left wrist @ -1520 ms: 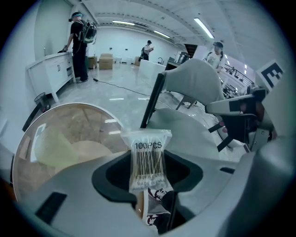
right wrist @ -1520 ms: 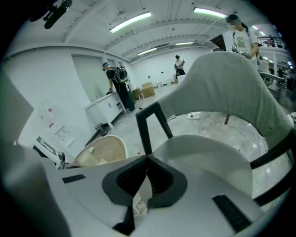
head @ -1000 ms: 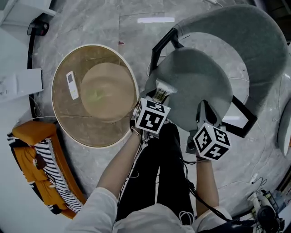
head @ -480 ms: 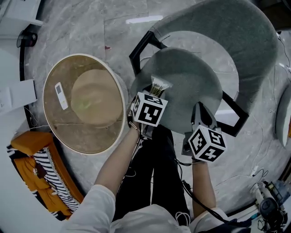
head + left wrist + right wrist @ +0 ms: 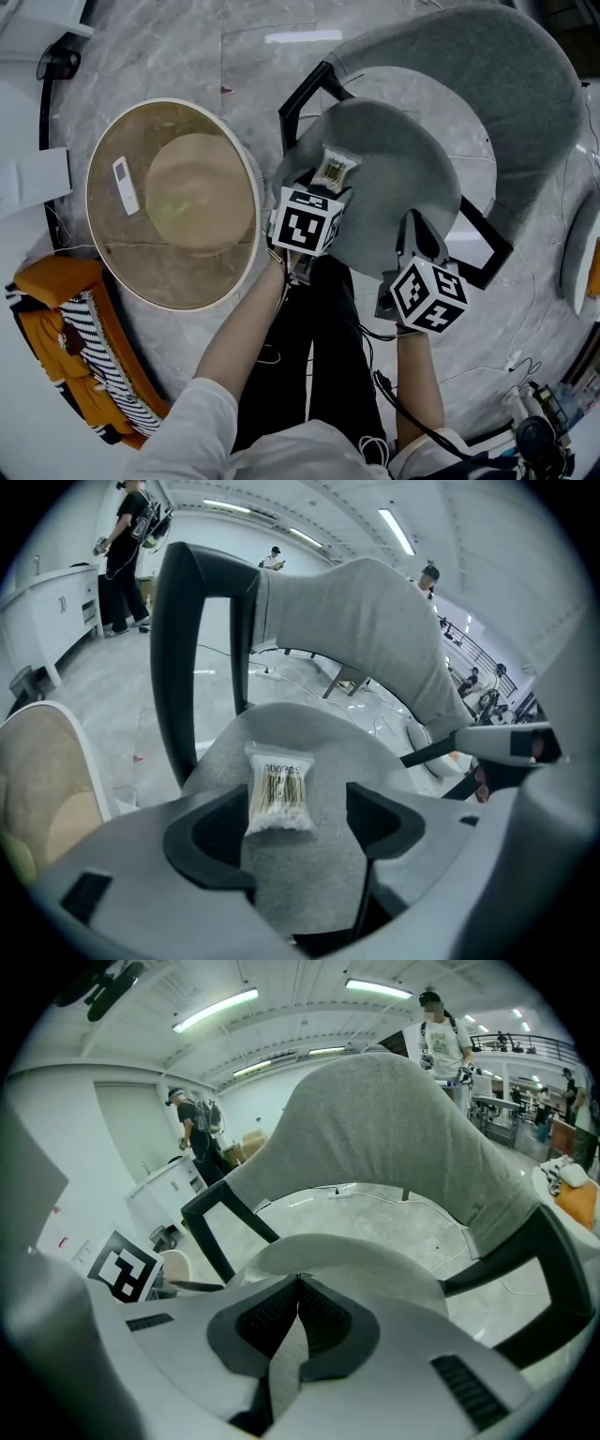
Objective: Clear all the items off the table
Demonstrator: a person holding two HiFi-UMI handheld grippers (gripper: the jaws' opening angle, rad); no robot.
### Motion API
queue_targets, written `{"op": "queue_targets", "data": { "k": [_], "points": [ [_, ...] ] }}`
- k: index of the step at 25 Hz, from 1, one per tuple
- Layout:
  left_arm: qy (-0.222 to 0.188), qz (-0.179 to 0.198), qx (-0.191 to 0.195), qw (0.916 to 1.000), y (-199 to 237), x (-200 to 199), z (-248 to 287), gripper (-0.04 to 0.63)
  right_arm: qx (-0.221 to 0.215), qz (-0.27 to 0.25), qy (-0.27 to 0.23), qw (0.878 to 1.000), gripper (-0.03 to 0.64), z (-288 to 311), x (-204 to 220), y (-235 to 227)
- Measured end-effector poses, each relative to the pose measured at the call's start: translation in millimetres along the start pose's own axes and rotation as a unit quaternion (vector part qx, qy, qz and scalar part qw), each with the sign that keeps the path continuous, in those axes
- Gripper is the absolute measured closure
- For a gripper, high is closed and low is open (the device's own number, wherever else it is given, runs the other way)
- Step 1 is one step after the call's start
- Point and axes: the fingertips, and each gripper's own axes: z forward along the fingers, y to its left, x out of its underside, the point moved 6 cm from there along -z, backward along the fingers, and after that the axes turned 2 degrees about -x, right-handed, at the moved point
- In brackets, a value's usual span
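Observation:
A clear packet of cotton swabs (image 5: pixel 333 171) (image 5: pixel 278 797) lies flat on the grey chair seat (image 5: pixel 398 178). My left gripper (image 5: pixel 322 187) (image 5: pixel 295 819) hovers right over it. Its jaws have just been opening and stand wide apart, with the packet's near end between the fingertips and neither pad pressing on it. My right gripper (image 5: pixel 417 228) (image 5: pixel 298 1283) hangs over the seat's near right edge, shut with nothing in it. To the left stands a round wooden table (image 5: pixel 105 255) bearing a tan hat (image 5: pixel 192 192) and a white remote (image 5: pixel 124 185).
The chair's curved grey backrest (image 5: pixel 469 56) and black arm frame (image 5: pixel 300 94) ring the seat. An orange and striped cloth (image 5: pixel 75 337) lies on the floor at lower left. Cables run over the marble floor (image 5: pixel 187 47). People stand far off in both gripper views.
The left gripper carried the swab packet a little further over the chair seat, then its jaws parted and the packet now lies flat on the seat. The right gripper barely moved.

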Motion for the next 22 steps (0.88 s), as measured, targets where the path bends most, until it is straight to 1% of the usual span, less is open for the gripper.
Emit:
{"op": "queue_targets", "data": {
  "k": [4,8,11,14,18,22],
  "points": [
    [-0.012,-0.014,0.003,0.9998,5,5,-12,0.270,-0.011,-0.014,0.004,1.000,0.593,4,0,12],
    [-0.036,-0.031,0.006,0.9989,10,13,-30,0.272,-0.022,-0.026,0.011,0.999,0.593,7,4,28],
    [-0.049,-0.046,-0.002,0.9977,18,24,-51,0.272,-0.035,-0.043,0.017,0.998,0.592,7,5,47],
    [-0.061,-0.069,-0.014,0.9956,32,40,-76,0.275,-0.054,-0.066,0.022,0.996,0.592,9,6,75],
    [-0.081,-0.103,-0.040,0.9905,55,69,-107,0.302,-0.088,-0.097,0.031,0.991,0.592,14,13,123],
    [-0.110,-0.154,-0.067,0.9796,88,102,-148,0.310,-0.122,-0.133,0.047,0.982,0.592,15,30,181]
  ]
}}
